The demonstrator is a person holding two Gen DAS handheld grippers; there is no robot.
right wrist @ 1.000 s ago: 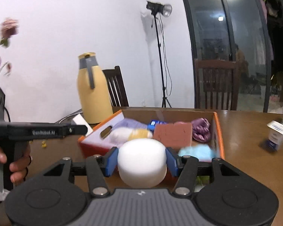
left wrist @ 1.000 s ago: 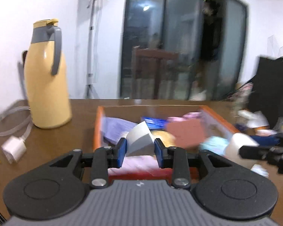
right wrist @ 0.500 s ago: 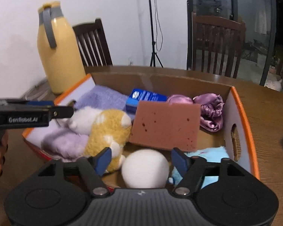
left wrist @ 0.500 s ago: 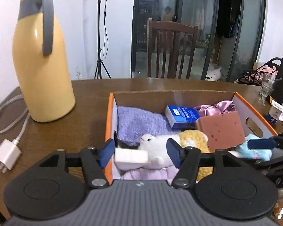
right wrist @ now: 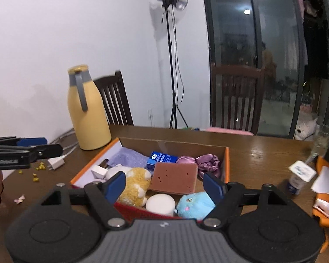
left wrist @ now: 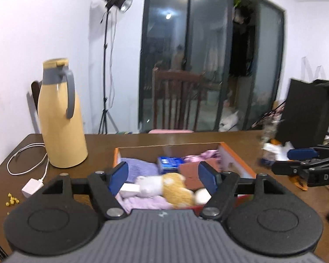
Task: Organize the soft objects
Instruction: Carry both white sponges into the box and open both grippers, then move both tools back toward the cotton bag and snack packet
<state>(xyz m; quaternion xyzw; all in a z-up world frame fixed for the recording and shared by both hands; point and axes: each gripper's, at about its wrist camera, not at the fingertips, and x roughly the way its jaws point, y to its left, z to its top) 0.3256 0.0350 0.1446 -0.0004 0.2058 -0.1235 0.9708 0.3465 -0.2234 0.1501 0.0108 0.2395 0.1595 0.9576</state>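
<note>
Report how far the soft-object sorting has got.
Done: the white ball, white block, plush toys and brown sponge lie in the cardboard box. In hand: nothing; the left gripper and right gripper are opening, empty. Left: no soft items visible outside.

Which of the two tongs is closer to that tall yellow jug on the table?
The left tongs. They hover on the jug's side of the cardboard box, near the white charger beside it. The right tongs hover past the box's far side, jaws opening, nothing between them.
</note>
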